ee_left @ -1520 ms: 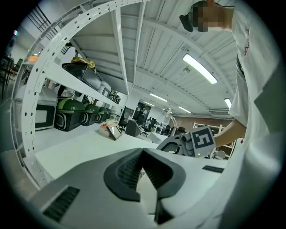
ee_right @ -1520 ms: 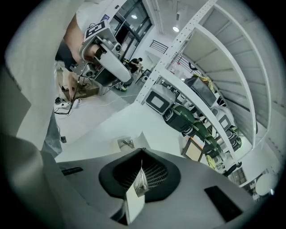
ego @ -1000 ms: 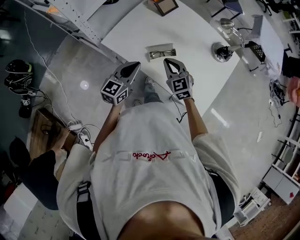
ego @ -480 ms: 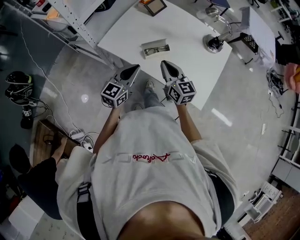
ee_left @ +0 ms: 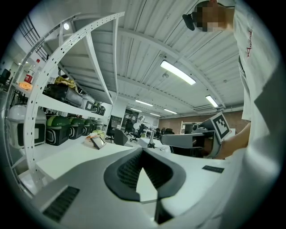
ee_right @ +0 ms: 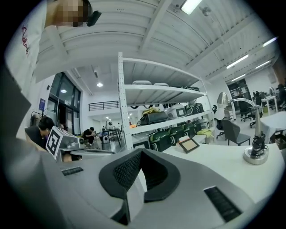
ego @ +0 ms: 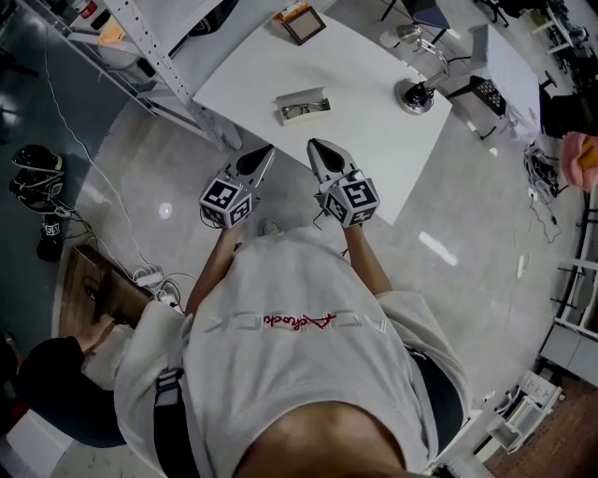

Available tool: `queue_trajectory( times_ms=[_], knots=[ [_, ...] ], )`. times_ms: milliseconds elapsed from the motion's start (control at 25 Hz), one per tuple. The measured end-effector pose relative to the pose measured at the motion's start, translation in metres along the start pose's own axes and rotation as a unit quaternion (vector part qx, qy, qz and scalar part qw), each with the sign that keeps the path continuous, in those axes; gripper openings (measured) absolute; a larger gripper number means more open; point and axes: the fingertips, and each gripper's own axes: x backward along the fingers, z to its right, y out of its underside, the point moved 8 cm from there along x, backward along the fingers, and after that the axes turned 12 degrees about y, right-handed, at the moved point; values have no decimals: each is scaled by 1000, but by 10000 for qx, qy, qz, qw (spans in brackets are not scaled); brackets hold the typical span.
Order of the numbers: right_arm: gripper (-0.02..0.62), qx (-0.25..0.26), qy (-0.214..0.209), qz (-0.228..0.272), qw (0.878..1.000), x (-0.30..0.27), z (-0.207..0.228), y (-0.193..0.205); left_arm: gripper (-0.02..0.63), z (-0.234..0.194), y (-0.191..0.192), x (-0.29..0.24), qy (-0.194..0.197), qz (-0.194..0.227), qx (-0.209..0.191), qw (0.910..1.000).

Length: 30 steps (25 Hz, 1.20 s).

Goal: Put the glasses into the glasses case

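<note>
Your left gripper (ego: pixel 261 156) and right gripper (ego: pixel 320 153) both have their jaws pressed together with nothing between them. You hold them side by side, pointing roughly level toward the table (ego: pixel 374 140), at its near edge. That looks like a resting carry. No grip is needed, because neither tool is within reach of anything.

The glasses case (ego: pixel 284 105) lies open on the table's near half, well apart from both tips. A dark pair of glasses (ego: pixel 304 109) shows at it and seems to lie inside the tray. It is too small for you to tell whether they sit in it or only rest against it. If they are inside, the placing looks done and only closing could be left. If not, you need to step in and spread one set of jaws before reaching.

Beyond the case, a picture frame (ego: pixel 304 21) stands at the far edge and a desk lamp (ego: pixel 414 91) sits toward the right corner. Both are well apart from the case, so nothing crowds an approach from your side. A metal shelf rack (ego: pixel 161 62) stands just beside the table's left side.
</note>
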Motion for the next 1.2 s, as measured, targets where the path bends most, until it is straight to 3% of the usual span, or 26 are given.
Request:
queue_trajectory(
  times_ms=[280,680,1000,1200],
  knots=[
    [14,30,74,-58,10000,53,7,2,2,48,6,-6,-103,10,18,9999],
    [12,112,291,-89,9995,165,22,25,2,162,40,-6,-119,-118,13,9999],
    [11,176,312,-84,9993,274,10,47,2,270,73,17,-235,-100,-63,9997],
    [11,172,346,-72,9992,317,0,56,2,312,84,30,-241,-116,-104,9996]
  ],
)
